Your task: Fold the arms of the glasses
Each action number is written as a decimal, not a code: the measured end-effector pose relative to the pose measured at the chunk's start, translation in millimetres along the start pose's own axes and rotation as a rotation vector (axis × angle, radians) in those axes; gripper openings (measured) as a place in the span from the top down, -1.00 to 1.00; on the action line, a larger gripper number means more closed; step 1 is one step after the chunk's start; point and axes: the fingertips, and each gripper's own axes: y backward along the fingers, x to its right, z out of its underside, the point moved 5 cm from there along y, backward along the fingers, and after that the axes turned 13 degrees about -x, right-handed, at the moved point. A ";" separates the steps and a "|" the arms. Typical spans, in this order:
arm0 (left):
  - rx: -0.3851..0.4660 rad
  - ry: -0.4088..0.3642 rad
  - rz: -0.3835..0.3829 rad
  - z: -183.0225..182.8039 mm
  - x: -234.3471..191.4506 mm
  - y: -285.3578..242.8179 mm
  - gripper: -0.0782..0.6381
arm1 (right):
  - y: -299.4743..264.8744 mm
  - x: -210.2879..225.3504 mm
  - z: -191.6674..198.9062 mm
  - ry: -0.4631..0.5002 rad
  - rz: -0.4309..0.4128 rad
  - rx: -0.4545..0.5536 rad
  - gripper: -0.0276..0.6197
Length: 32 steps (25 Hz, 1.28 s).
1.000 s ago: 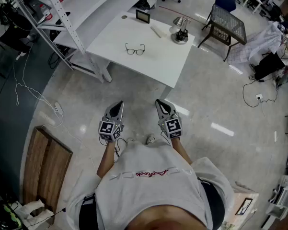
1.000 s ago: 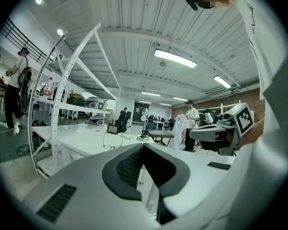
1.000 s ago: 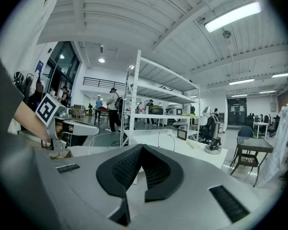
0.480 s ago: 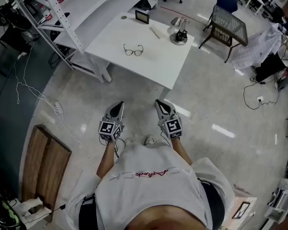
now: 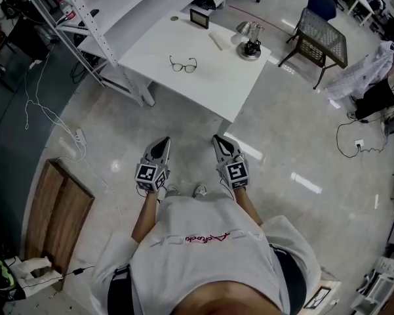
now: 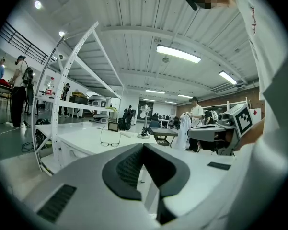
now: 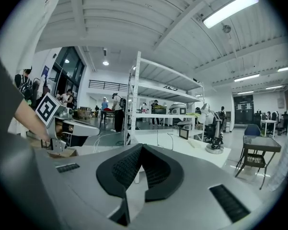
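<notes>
A pair of dark-framed glasses [image 5: 183, 64] lies with its arms unfolded on the white table [image 5: 216, 84] ahead of me; in the left gripper view the glasses [image 6: 109, 139] show far off on that table. My left gripper [image 5: 162, 141] and right gripper [image 5: 218, 140] are held side by side over the floor, well short of the table. Both are shut with nothing between their jaws. The left gripper [image 6: 143, 146] and the right gripper [image 7: 141, 147] both show pads closed together.
On the table's far end stand a small black frame [image 5: 198, 19], a pale stick [image 5: 217, 42] and a desk lamp on a round base [image 5: 250, 42]. A metal shelving rack [image 5: 85, 12] flanks the table's left. A wooden pallet [image 5: 56, 209] lies at left, a mesh stool [image 5: 321, 35] at right.
The table and glasses have shifted slightly in the head view as I walk toward them. Both grippers stay shut and level in front of me.
</notes>
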 end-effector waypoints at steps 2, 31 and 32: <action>-0.004 0.009 -0.004 3.5 6.8 -2.3 0.76 | 1.6 2.9 3.9 0.000 -0.013 -0.002 0.82; -0.005 0.018 0.058 -38.5 -74.4 -97.5 0.76 | -100.7 61.5 -33.8 0.024 0.023 -0.008 0.82; -0.003 0.017 0.061 -43.0 -82.4 -100.7 0.76 | -108.4 62.8 -38.9 0.026 0.027 -0.008 0.82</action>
